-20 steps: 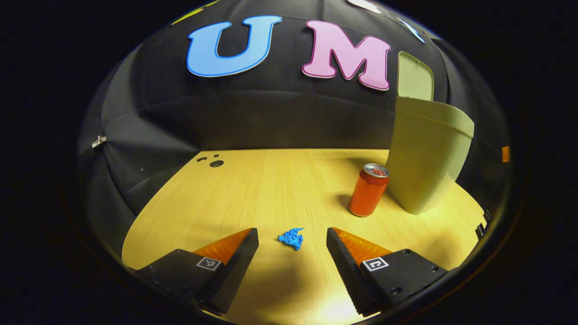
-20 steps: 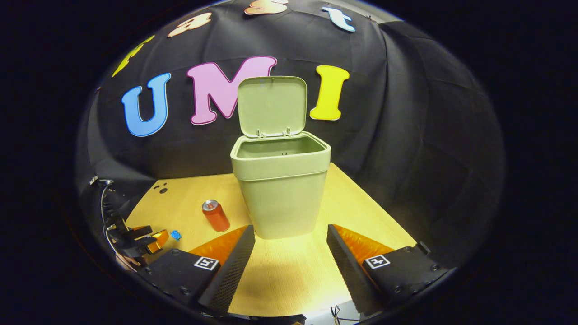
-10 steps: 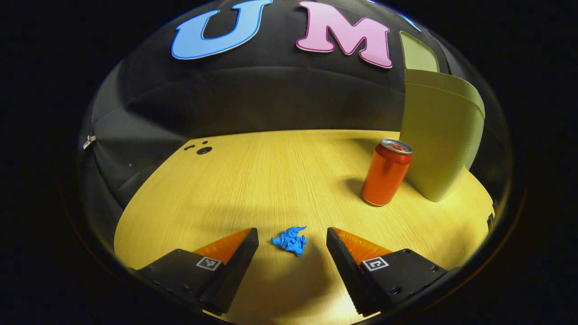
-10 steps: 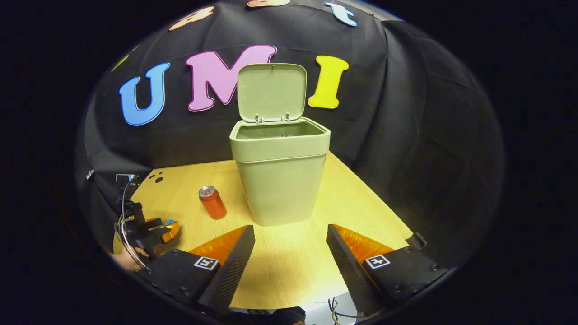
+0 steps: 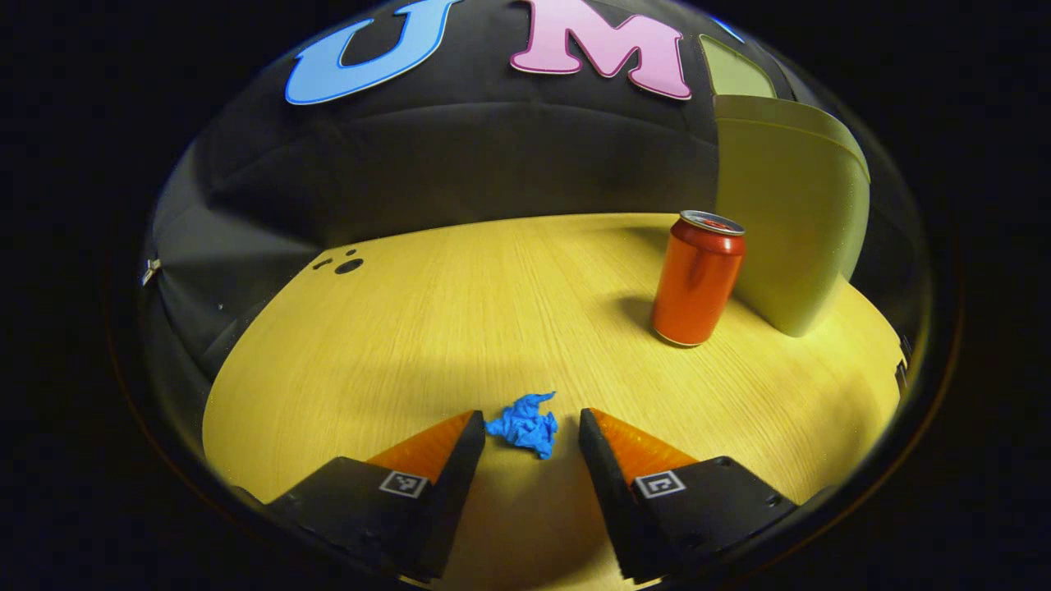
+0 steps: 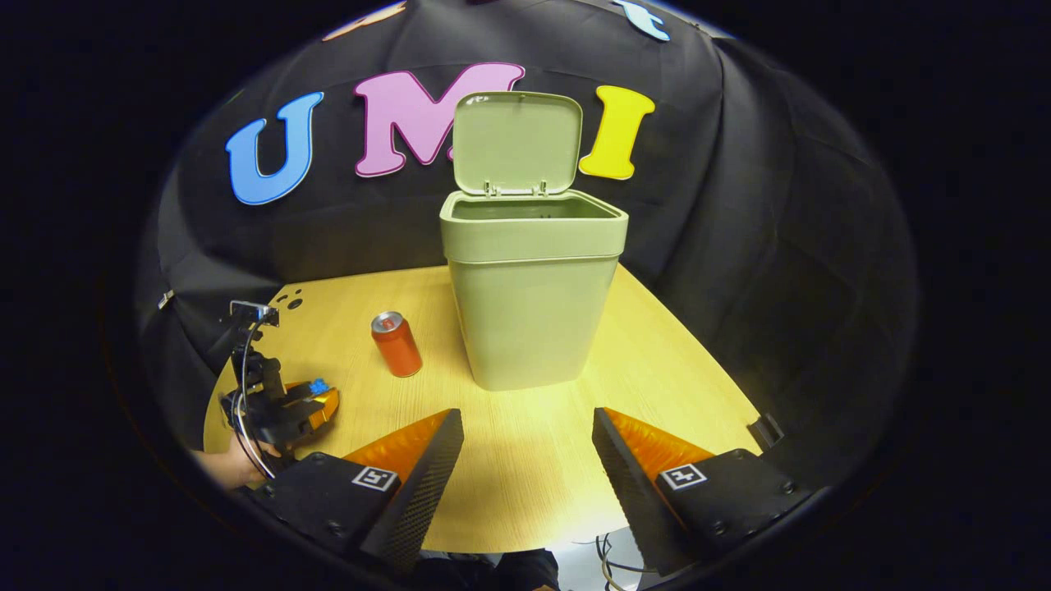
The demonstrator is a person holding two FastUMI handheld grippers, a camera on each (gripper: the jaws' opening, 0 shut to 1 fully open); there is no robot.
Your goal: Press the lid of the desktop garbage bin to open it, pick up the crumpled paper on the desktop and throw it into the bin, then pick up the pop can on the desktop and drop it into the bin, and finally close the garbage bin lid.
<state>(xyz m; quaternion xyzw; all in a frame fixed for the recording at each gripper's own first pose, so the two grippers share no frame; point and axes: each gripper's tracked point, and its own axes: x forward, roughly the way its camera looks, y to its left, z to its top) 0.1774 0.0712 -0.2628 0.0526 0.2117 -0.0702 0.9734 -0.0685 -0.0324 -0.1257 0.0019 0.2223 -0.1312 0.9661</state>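
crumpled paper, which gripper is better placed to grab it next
Left. The left gripper is open with the blue crumpled paper lying right between its fingertips on the table. The right gripper is open over bare table in front of the open bin, away from the paper.

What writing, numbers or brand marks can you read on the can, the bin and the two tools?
No text can be read.
On the pop can: no legible print on the side that shows.
On the garbage bin: bare, no writing.
On the left tool and right tool: square code markers, patterns rather than words.
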